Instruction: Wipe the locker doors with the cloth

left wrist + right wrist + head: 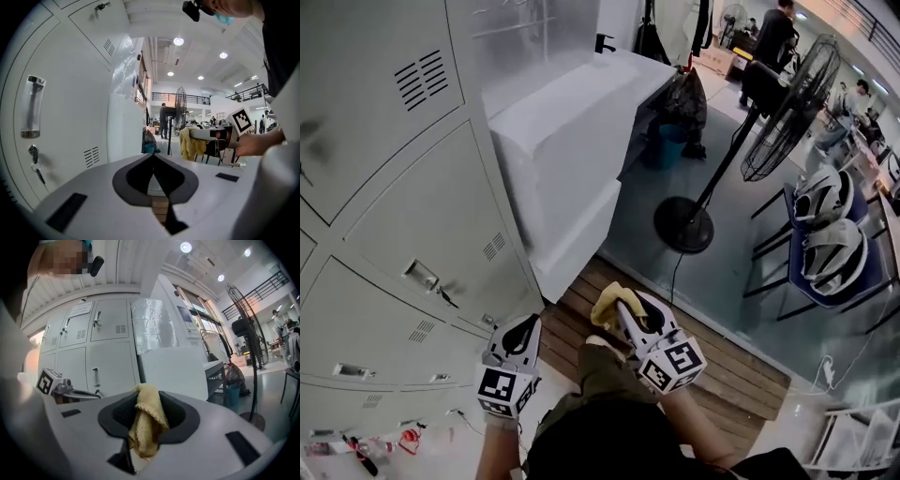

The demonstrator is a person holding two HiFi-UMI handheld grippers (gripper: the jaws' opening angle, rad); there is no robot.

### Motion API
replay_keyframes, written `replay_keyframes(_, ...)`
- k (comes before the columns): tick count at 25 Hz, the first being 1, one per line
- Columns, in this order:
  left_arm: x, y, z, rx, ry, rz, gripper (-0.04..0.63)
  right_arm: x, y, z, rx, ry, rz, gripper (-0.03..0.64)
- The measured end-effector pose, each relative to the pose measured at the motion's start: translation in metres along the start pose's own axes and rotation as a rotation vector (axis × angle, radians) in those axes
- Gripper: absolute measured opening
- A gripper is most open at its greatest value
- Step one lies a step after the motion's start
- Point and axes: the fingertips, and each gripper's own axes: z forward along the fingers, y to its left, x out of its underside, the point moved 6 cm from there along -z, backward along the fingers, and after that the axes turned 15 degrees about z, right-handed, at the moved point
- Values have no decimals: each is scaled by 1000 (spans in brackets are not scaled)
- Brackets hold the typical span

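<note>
A yellow cloth [607, 302] hangs bunched from my right gripper [622, 309], which is shut on it; in the right gripper view the cloth [146, 420] fills the jaws' gap. My left gripper [523, 328] is shut with nothing in it, its jaws meeting in a line [153, 158]. Both grippers are held low, a short way off the grey locker doors [422, 216]. The nearest door [70, 108] has a chrome handle [31, 107] and a key [34, 159] in its lock. From the left gripper view the cloth [191, 143] shows to the right.
A white cabinet [567, 141] stands right of the lockers. Wooden boards [727, 370] lie underfoot. A pedestal fan [787, 108] stands on the grey floor, and blue chairs with helmets [830, 234] are at the right. People stand far back.
</note>
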Motion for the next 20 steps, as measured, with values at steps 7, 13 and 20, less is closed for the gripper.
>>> replay_keyframes(7,-3,51,29,-190,64,-35,9,-23,-3,108,-258,55,-71,114)
replay_keyframes(13,-25,90,48,-401,121,-86,9,-63,26,190,-539,122,-133,114)
replay_keyframes(20,-62,106,42,-617,187,-104,9,-107,65,245,-760,130,-182,114)
